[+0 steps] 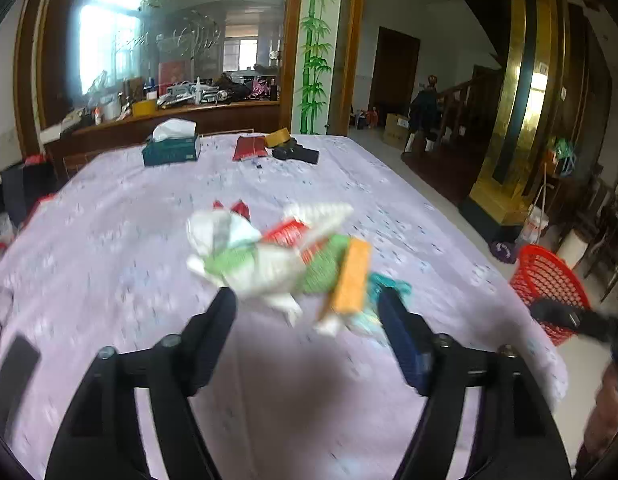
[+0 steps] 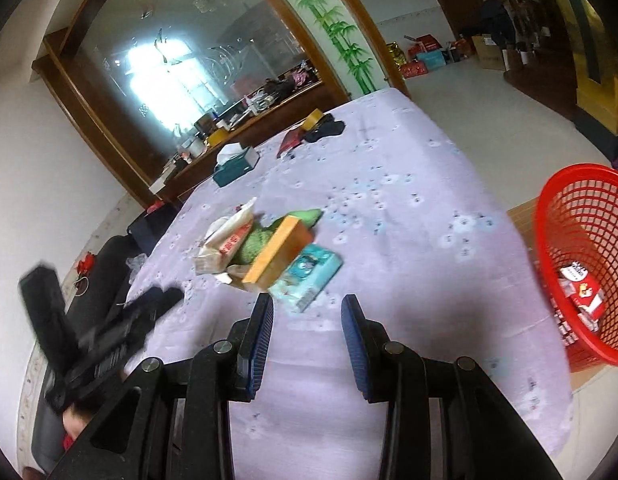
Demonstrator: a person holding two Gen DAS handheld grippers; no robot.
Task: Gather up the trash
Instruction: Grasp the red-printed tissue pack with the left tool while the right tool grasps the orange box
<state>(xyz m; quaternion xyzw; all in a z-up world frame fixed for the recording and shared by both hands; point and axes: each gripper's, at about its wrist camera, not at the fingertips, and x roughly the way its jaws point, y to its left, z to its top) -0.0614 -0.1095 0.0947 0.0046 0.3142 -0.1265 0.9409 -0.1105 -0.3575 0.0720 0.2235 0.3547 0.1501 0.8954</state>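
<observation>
red basket (image 2: 581, 240): plastic mesh, off table's right edge, packets inside
trash pile (image 2: 265, 252): crumpled wrappers, orange box, teal pack, mid-table (image 2: 409, 184)
left gripper (image 1: 307, 300): jaws wide, empty
right gripper (image 2: 307, 308): part open, empty

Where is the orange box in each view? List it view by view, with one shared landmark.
Left wrist: orange box, right of centre, at the trash pile's right end.
Right wrist: orange box, left of centre, beside a teal packet.
Shared landmark: red basket, at the right in both.
</observation>
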